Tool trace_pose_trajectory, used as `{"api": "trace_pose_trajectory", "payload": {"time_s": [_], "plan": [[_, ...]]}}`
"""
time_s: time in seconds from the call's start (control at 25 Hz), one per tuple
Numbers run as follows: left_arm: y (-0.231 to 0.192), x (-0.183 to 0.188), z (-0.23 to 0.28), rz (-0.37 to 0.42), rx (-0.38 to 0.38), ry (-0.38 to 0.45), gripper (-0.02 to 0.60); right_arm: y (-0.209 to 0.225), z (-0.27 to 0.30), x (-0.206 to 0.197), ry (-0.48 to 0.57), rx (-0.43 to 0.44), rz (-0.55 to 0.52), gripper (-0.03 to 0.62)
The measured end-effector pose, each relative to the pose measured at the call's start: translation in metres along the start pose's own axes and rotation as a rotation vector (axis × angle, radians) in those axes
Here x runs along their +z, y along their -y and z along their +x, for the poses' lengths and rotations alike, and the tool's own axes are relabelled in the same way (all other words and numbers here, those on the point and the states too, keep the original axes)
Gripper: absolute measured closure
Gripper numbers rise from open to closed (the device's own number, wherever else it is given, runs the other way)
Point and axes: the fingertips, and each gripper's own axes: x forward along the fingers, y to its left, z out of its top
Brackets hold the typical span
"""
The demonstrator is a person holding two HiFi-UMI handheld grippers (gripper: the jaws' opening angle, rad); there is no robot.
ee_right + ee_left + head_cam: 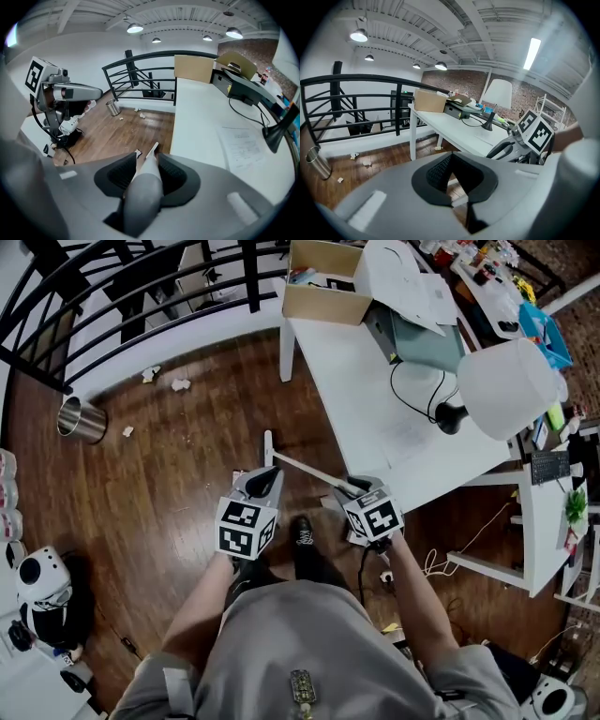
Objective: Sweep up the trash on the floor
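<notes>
Gripping the broom (305, 468) by its thick grey handle, the right gripper (147, 165) has both pads pressed on it. The left gripper (264, 479), just beside it, is clenched on nothing.

The broom looks light and stiff, though its smooth handle could probably twist in a single grip. I judge the grey handle the best place to hold it, with a second hold further down the thin white shaft for the left gripper.

Its long axis runs from the right gripper forward and down to the left. The working end sits low over the floor (187, 493), off the table's (375, 399) left edge, and I cannot tell whether it touches.

Well beyond it, the trash (180, 384) lies in scraps along the floor's far edge under the railing (141, 306), near a metal bin (80, 420).
</notes>
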Motion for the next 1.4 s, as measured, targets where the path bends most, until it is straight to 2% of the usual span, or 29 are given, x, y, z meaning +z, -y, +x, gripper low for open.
{"api": "trace_pose_trajectory", "payload": {"time_s": [0.24,0.48,0.84,1.04,1.4], "plan": [[-0.002,-0.004,-0.005,0.013,-0.018,-0.013,0.575,-0.005,-0.005,0.000,0.043,-0.018,0.056,0.456],[-0.009,-0.006,-0.013,0.013,-0.001,-0.008,0.575,-0.006,-0.021,0.020,0.150,-0.014,0.079,0.456],[-0.031,-0.012,-0.038,-0.009,0.071,0.007,0.575,-0.032,-0.032,0.071,0.253,0.019,-0.044,0.457],[-0.047,-0.032,-0.049,-0.046,0.123,-0.013,0.574,-0.052,-0.025,0.105,0.271,0.061,-0.138,0.457],[-0.091,-0.059,-0.095,-0.171,0.304,0.033,0.574,-0.108,-0.019,0.143,0.261,0.215,-0.362,0.457]]}}
